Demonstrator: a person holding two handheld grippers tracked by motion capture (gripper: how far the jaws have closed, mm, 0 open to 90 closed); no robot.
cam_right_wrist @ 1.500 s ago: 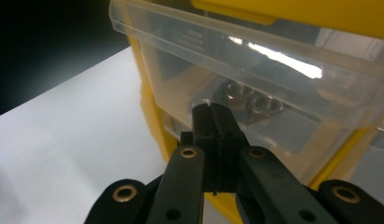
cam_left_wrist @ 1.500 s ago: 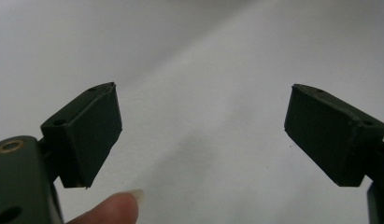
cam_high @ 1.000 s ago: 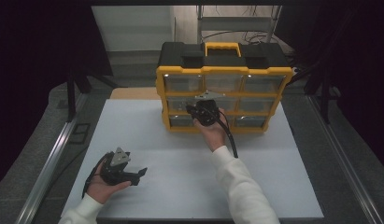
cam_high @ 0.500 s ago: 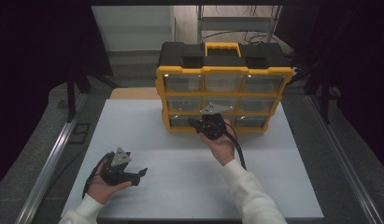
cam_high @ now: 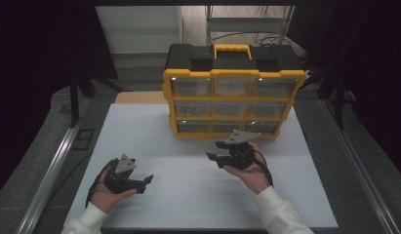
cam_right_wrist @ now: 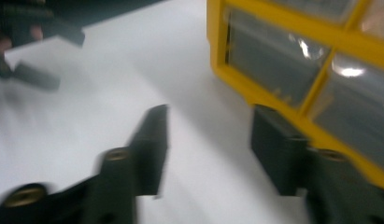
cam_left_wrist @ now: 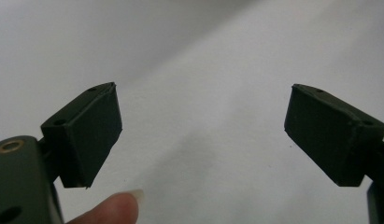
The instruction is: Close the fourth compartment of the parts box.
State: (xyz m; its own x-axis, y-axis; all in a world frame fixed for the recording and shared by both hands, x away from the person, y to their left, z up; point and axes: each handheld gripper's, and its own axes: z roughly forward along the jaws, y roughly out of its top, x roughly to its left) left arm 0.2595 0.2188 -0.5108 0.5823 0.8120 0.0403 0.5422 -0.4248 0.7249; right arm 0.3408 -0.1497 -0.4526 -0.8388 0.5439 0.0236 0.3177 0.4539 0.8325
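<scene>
A white table top (cam_high: 188, 195) lies beneath the 2 pairs of jaws. 2 metal rails (cam_high: 51, 165) flank it, well outside them.

No text, label, brand or number can be read on anything here.

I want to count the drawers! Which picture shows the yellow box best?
The high view: the whole box stands upright, with all nine clear drawers facing the camera. The right gripper view gives a blurred close-up of one corner. The left gripper view looks at white table.
</scene>
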